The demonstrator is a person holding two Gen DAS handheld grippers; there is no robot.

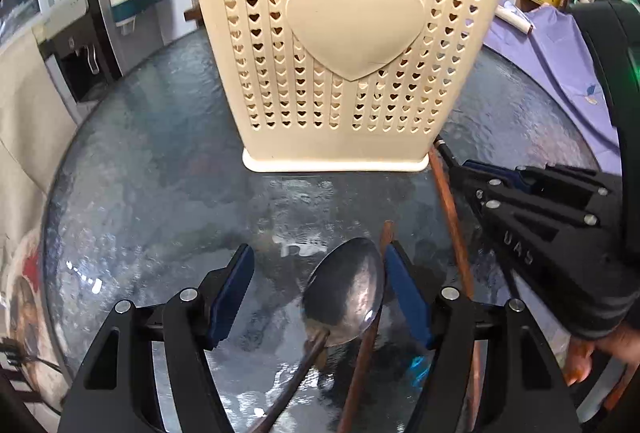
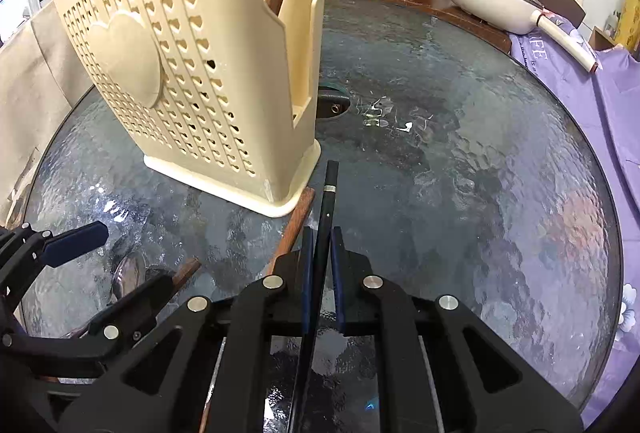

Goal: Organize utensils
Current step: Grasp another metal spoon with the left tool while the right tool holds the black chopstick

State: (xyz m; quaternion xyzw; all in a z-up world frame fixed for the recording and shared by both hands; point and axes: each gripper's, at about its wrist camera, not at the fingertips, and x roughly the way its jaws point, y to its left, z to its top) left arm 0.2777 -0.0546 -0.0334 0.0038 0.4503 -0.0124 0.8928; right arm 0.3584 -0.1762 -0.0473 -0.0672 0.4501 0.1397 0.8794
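Two black tools work over a round counter [image 2: 460, 161] of rippled, dimpled glass. The left tool [image 1: 320, 289] stands open, its blue pads either side of a shiny metal spoon [image 1: 344, 293] whose oval bowl lies near the right pad; whether it touches is unclear. The right tool [image 2: 320, 273] is closed on a thin black chopstick [image 2: 326, 209] with a silver band, its tip pointing toward the holder. A cream plastic holder [image 1: 352, 45], pierced with rows of small hearts and bearing one large raised heart, stands upright just beyond. Brown wooden chopsticks [image 1: 450, 209] lie flat beside its base; another pokes from its side pocket.
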